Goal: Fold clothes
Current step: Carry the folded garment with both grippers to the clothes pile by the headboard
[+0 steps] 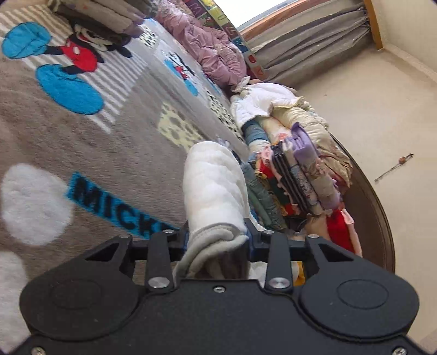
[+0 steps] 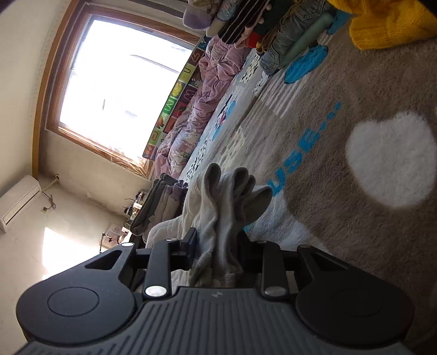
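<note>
At the lower centre of the left wrist view, the left claw (image 1: 217, 240) is seen clamped on a white quilted garment (image 1: 214, 185) with a grey fleece lining, a thick fold of which rises between the jaws toward mid-frame. Below the garment, a grey Mickey Mouse carpet (image 1: 82, 142) is spread across the left half of the frame. To the right of the garment, a stack of folded clothes (image 1: 295, 169) is seen lying on the carpet, just beside the held fold. A second pile of folded grey clothes (image 1: 103, 19) is noted at the upper left, and a crumpled pink quilt (image 1: 213, 52) at the upper centre.

At the lower centre of the right wrist view, the right claw (image 2: 218, 245) is found closed on a bunched grey portion of the same garment (image 2: 232, 196), with the white quilted side trailing to the left. A yellow knitted item (image 2: 390, 21) is recorded at the upper right, and a window (image 2: 120, 90) at the upper left.
</note>
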Tool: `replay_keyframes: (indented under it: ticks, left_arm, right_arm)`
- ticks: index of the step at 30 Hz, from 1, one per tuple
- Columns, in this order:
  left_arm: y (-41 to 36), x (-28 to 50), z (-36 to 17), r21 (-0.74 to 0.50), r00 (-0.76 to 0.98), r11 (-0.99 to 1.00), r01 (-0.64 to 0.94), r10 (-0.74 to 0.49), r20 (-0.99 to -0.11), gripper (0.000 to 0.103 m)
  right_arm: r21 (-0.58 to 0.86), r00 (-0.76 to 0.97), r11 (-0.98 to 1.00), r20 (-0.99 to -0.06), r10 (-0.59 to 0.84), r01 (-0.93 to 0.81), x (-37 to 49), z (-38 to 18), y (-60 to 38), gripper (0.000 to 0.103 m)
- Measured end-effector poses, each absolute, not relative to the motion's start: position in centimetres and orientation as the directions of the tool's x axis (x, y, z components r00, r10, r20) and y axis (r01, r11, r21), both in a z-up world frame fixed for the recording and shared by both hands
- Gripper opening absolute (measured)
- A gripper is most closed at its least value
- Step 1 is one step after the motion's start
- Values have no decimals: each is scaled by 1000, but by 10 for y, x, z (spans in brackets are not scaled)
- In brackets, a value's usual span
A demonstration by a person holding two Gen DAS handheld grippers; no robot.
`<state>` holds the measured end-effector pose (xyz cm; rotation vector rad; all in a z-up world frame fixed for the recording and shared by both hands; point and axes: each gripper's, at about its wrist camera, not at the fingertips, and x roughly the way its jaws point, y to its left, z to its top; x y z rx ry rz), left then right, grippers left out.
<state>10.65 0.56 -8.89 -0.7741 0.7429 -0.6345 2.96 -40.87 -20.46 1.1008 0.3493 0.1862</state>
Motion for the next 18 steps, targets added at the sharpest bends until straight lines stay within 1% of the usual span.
replay_keyframes:
  ticks: [4, 7, 10, 13, 14, 16, 17, 18]
  left_arm:
    - [-70, 119, -61, -812, 481, 485, 324, -824, -299, 33]
    - [-143, 134, -37, -814, 386, 421, 401, -883, -266, 33]
    - [-213, 147, -14, -808, 293, 351, 473, -928, -231, 33]
    - [-279, 162, -8, -820, 195, 280, 500, -959, -208, 33]
    - [-300, 166, -6, -822, 162, 256, 508, -966, -201, 33]
    - [-334, 171, -16, -803, 137, 255, 539, -967, -215, 33]
    - [-350, 173, -28, -780, 129, 279, 561, -959, -251, 33]
    - [-362, 174, -41, -742, 138, 331, 582, -940, -311, 34]
  right_arm:
    - [914, 970, 405, -90, 227, -10, -7, -181, -449, 31]
    - [925, 989, 379, -20, 149, -39, -35, -163, -481, 31]
    - [923, 998, 380, 53, 18, -56, -68, -143, -527, 31]
    - [922, 988, 381, 111, -108, -61, -94, -131, -569, 31]
    - [925, 983, 376, 113, -147, -50, -98, -135, -581, 31]
    - [933, 971, 360, 84, -226, 3, -102, -149, -599, 31]
    - [941, 965, 336, 53, -257, 38, -102, -162, -608, 31]
    - [958, 965, 269, -25, -261, 98, -95, -190, -617, 31]
